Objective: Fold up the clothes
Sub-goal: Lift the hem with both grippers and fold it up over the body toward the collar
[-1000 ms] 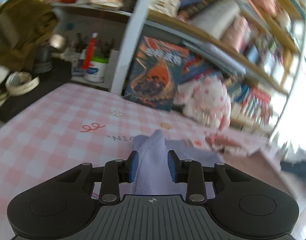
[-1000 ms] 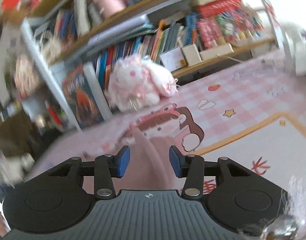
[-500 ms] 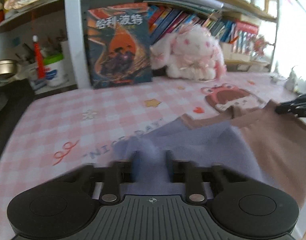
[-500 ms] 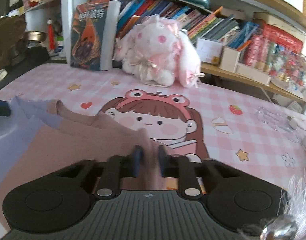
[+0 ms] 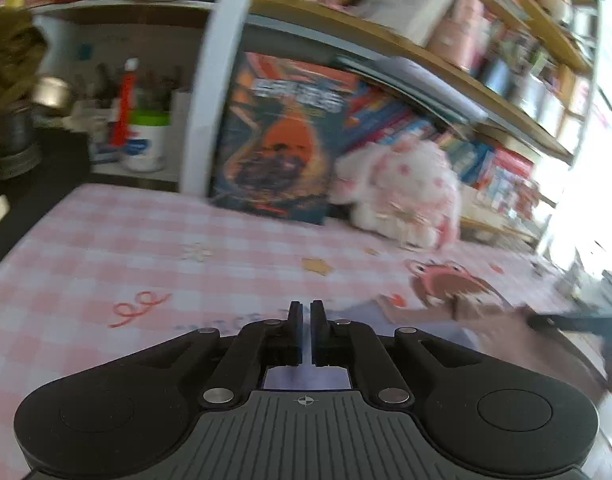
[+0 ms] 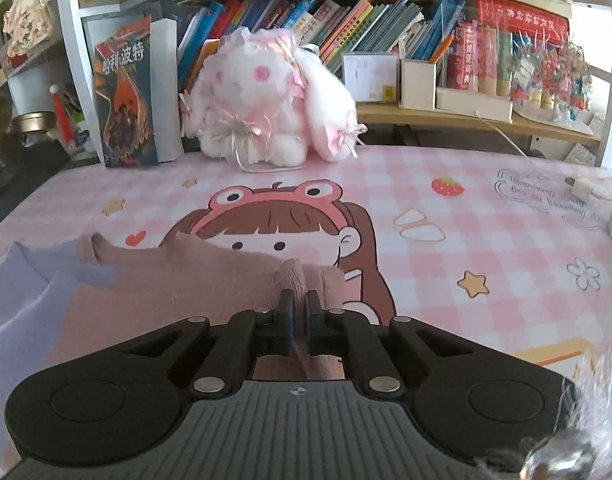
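On the pink checked mat (image 6: 486, 208), the left gripper (image 5: 306, 320) pinches the garment's (image 6: 166, 292) lavender part with jaws nearly together. Rightward, the right gripper (image 6: 297, 308) clamps a bunched pinkish-brown edge, ahead of the plush rabbit (image 6: 266, 100).

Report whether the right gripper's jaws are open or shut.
Shut: the right gripper pinches a bunched ridge of the pink garment between nearly touching jaws.

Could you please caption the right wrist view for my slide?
Right tool shut on the pink garment over a cartoon desk mat.
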`<state>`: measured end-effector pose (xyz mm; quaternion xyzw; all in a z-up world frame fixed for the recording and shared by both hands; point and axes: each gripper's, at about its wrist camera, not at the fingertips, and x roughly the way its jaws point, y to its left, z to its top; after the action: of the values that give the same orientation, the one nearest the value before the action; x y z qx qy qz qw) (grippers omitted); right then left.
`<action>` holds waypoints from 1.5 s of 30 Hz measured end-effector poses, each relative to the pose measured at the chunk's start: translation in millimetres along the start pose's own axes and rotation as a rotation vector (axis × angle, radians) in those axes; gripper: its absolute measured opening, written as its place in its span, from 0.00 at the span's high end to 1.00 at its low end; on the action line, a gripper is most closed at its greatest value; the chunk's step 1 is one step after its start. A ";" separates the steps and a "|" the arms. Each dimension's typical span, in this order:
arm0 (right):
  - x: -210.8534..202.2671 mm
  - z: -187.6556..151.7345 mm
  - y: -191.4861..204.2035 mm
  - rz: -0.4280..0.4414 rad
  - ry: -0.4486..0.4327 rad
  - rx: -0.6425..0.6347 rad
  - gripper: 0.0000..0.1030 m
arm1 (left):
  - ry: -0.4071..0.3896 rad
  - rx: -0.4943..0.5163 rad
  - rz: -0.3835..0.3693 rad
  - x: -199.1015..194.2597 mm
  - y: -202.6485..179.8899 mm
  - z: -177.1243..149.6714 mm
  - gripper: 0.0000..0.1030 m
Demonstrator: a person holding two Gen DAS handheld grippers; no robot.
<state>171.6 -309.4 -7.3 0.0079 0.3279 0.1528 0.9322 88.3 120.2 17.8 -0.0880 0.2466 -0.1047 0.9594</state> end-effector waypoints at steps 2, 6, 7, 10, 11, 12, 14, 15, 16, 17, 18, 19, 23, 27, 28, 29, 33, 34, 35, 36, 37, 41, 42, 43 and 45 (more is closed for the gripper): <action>0.1 0.0 2.3 -0.006 0.001 -0.015 0.95 | 0.016 0.043 -0.007 4.5 -8.4 1.6 0.86; -0.4 -1.9 4.6 -0.016 0.003 -0.034 0.94 | 0.099 0.104 0.006 26.4 -17.6 0.1 0.84; 0.5 -1.4 4.0 -0.016 0.004 -0.033 0.94 | 0.119 0.122 0.012 31.8 -19.8 -1.4 0.82; 1.6 -1.6 2.0 -0.009 0.008 -0.025 0.94 | 0.163 0.173 0.023 42.6 -25.1 -5.3 0.80; 1.8 -1.4 1.5 -0.007 0.010 -0.024 0.94 | 0.171 0.189 0.025 44.1 -26.5 -6.4 0.79; 2.1 -1.2 1.1 -0.004 0.013 -0.024 0.94 | 0.175 0.200 0.027 44.9 -27.3 -7.0 0.80; 2.4 -1.3 -0.1 0.002 0.015 -0.018 0.94 | 0.174 0.208 0.032 44.1 -27.4 -6.4 0.80; 2.6 -1.3 -0.7 0.005 0.016 -0.015 0.94 | 0.173 0.212 0.035 43.8 -27.4 -6.2 0.79; 2.6 -1.5 -1.4 0.007 0.016 -0.010 0.94 | 0.173 0.215 0.038 43.4 -27.5 -5.9 0.79; 2.7 -2.2 -1.5 0.008 0.014 -0.007 0.94 | 0.172 0.219 0.041 43.0 -27.5 -5.6 0.79; 2.8 -2.9 -1.7 0.008 0.012 -0.005 0.94 | 0.171 0.227 0.047 42.9 -28.1 -5.4 0.75; 2.8 -3.5 -0.9 0.007 0.010 -0.009 0.94 | 0.170 0.244 0.062 43.6 -29.8 -5.3 0.65; 2.9 -4.5 0.8 0.003 0.007 -0.019 0.94 | 0.182 0.294 0.085 48.0 -34.0 -6.1 0.56; 3.0 -4.4 -0.6 0.008 0.007 -0.013 0.94 | 0.143 0.296 0.065 38.2 -37.7 -5.4 0.69; 3.0 -4.5 -0.9 0.009 0.007 -0.010 0.94 | 0.131 0.296 0.061 35.2 -38.8 -5.1 0.81; 3.1 -4.6 -1.3 0.010 0.006 -0.008 0.94 | 0.118 0.296 0.056 32.1 -39.9 -4.9 0.96; 3.0 -4.9 -1.9 0.014 0.005 0.000 0.94 | 0.053 0.291 0.039 17.3 -44.2 -2.9 0.97; 3.0 -5.1 -2.2 0.015 0.003 0.001 0.94 | 0.013 0.251 0.032 10.2 -39.9 0.5 0.97; 3.1 -5.3 -2.5 0.017 0.002 0.002 0.94 | -0.012 0.171 0.023 7.0 -27.9 4.7 0.97; 3.1 -5.5 -2.8 0.018 0.001 0.004 0.94 | -0.036 0.090 0.014 3.9 -15.9 8.9 0.97; 3.1 -6.0 -3.4 0.020 -0.001 0.009 0.94 | -0.045 0.043 0.013 3.5 -8.0 10.8 0.96; 4.9 -6.7 -6.3 0.039 0.001 0.050 0.94 | 0.017 0.064 0.055 19.3 -3.6 2.6 0.96; 4.9 -6.9 -7.0 0.041 0.000 0.056 0.94 | 0.032 0.069 0.065 23.3 -2.5 0.6 0.95; 4.8 -7.1 -7.7 0.043 -0.002 0.062 0.94 | 0.047 0.075 0.076 27.3 -1.4 -1.4 0.95; 4.8 -7.5 -9.1 0.047 -0.005 0.075 0.94 | 0.078 0.086 0.097 35.2 0.8 -5.5 0.93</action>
<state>173.0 -317.3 -17.2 0.0508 0.3310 0.1625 0.9281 115.9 111.7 -3.1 -0.0307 0.2832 -0.0720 0.9559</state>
